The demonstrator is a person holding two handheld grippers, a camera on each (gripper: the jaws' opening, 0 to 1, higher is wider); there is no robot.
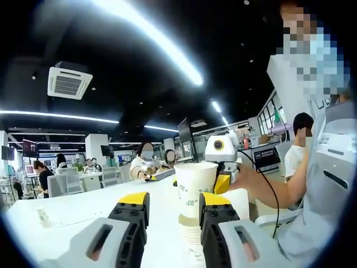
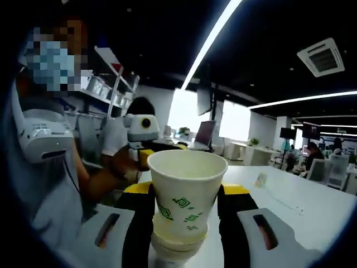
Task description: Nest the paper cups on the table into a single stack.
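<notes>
A white paper cup (image 1: 195, 181) with a green pattern tops a short stack of nested cups (image 1: 192, 237) standing on the white table (image 1: 72, 212). My right gripper (image 1: 199, 181) comes in from the right, its yellow-tipped jaws flanking the top cup. In the right gripper view my right gripper (image 2: 184, 192) is shut on that cup (image 2: 184, 190), with the rims of lower cups (image 2: 173, 245) showing beneath. My left gripper (image 1: 174, 201) stands open close to the stack, which sits just ahead of its right jaw. My left gripper (image 2: 146, 156) appears behind the cup, held by a hand.
The person holding the grippers (image 1: 323, 184) stands at the table's edge. A small pale object (image 1: 42, 216) lies on the table further out. Seated people (image 1: 146, 164) and white chairs (image 1: 56, 184) fill the office beyond the table.
</notes>
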